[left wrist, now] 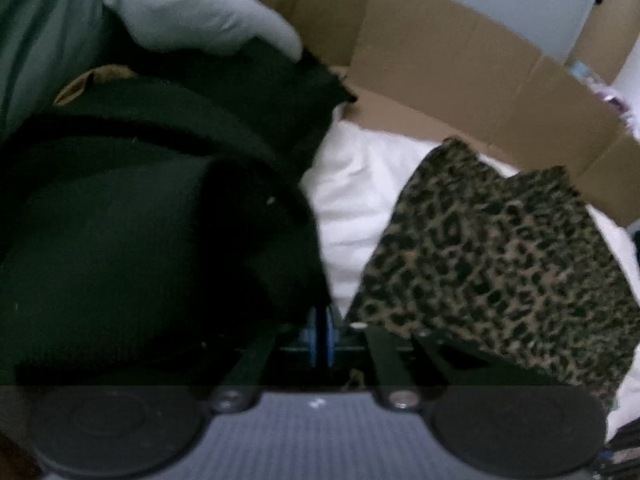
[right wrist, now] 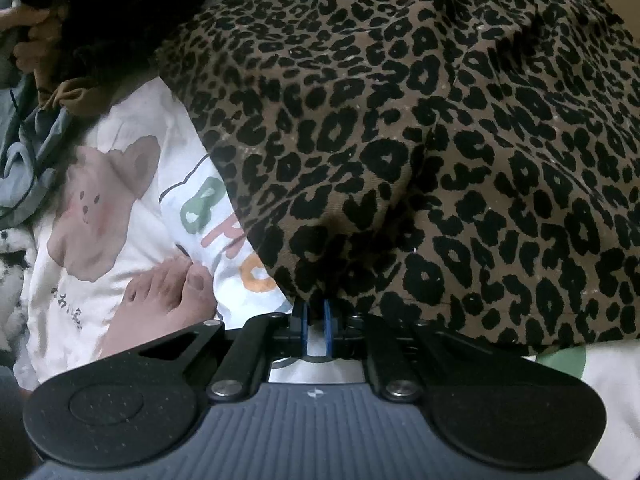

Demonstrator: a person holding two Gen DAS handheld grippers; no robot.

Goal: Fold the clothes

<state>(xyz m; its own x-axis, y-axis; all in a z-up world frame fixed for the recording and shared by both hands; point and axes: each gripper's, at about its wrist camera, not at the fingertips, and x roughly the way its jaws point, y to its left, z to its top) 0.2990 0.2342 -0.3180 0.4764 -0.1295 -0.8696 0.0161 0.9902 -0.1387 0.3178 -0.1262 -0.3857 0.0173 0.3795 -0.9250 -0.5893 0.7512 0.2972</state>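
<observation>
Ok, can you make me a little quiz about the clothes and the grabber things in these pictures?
1. True or false: the right gripper pinches the leopard-print garment.
2. What animal is printed on the white T-shirt?
3. What stands behind the clothes in the left view: A cardboard box, B a wooden chair, C a mirror?

Key: 1 true. 2 a bear. 3 A.
</observation>
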